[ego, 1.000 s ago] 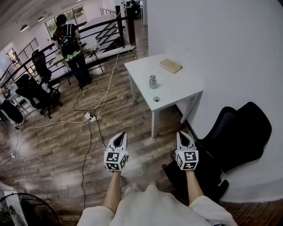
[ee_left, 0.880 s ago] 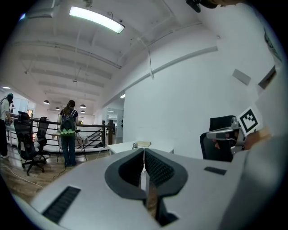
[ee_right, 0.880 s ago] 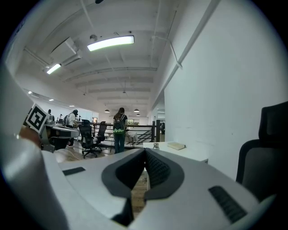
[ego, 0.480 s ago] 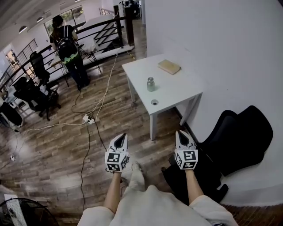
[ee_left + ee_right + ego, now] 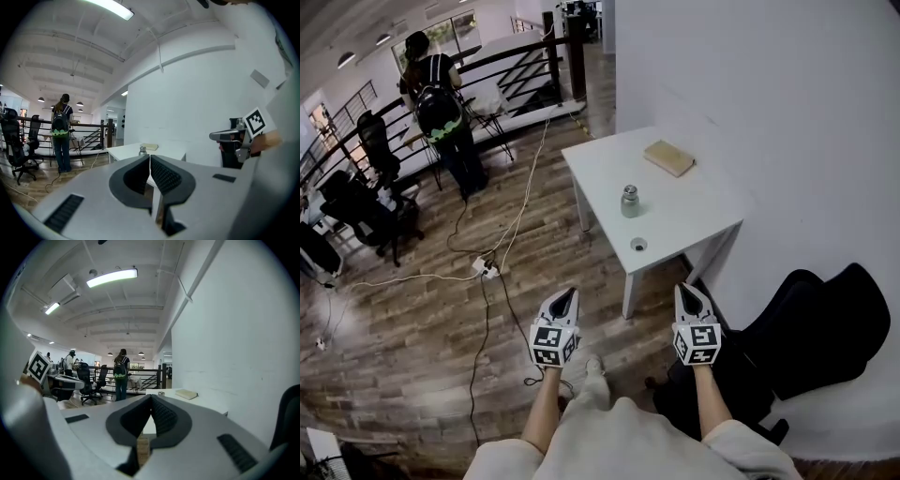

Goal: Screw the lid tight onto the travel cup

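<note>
Travel cup upright on counter, lid lying near it. Left claw and right claw both closed, empty, short of counter.

Left gripper and right gripper, both closed and empty, point forward.

Changes noted, head view:
- Surface sits lower in frame, nearer camera; wearer has advanced toward it.
- Travel cup and small round item beside it, probably lid, shifted down-frame with surface.
- Gap from left gripper and right gripper to surface's near edge reduced.
- Wearer's leg and shoe now forward between grippers; one second ago only a trace showed.
- Black chair displaced toward right edge.
- Backpack-wearing person moved slightly left, up-frame.
</note>
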The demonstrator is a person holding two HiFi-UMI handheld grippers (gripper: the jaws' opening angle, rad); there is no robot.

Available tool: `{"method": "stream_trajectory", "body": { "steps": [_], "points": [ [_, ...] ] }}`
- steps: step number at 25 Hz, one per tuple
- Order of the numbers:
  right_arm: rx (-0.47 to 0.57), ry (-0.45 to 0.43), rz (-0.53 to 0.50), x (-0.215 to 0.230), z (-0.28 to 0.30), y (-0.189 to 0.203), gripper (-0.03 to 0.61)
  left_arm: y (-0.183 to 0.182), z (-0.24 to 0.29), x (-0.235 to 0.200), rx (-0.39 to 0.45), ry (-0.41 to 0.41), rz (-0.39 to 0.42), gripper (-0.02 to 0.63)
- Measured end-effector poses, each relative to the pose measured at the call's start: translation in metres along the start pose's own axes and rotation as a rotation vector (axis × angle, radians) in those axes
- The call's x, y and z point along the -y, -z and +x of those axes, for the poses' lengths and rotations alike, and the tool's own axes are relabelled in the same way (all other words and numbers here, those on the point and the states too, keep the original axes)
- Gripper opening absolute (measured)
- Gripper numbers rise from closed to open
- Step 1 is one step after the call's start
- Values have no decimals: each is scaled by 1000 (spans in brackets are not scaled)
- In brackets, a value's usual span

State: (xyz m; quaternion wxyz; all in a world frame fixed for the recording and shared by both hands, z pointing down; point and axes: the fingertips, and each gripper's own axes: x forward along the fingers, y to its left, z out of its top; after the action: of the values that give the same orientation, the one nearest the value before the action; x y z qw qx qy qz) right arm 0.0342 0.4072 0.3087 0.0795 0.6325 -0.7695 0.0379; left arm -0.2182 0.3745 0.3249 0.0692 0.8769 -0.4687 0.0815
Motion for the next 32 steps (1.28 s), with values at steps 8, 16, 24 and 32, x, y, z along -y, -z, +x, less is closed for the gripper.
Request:
{"method": "stream_trajectory", "body": {
  "steps": [8, 16, 24, 32],
  "points": [
    [-29, 40, -6, 6, 109, -21, -2, -23, 97, -72, -10, 60, -12, 9],
    [-40, 98, -13, 13, 197, -40, -2, -45, 182, -134, -2, 126, -4, 9],
    [-51, 134, 7, 29, 254, -42, -2, -57, 253, -156, -15, 206, 30, 9],
    [-68, 120, 0, 37, 279, -38, -2, -55, 286, -150, -32, 246, 29, 9]
  ]
}}
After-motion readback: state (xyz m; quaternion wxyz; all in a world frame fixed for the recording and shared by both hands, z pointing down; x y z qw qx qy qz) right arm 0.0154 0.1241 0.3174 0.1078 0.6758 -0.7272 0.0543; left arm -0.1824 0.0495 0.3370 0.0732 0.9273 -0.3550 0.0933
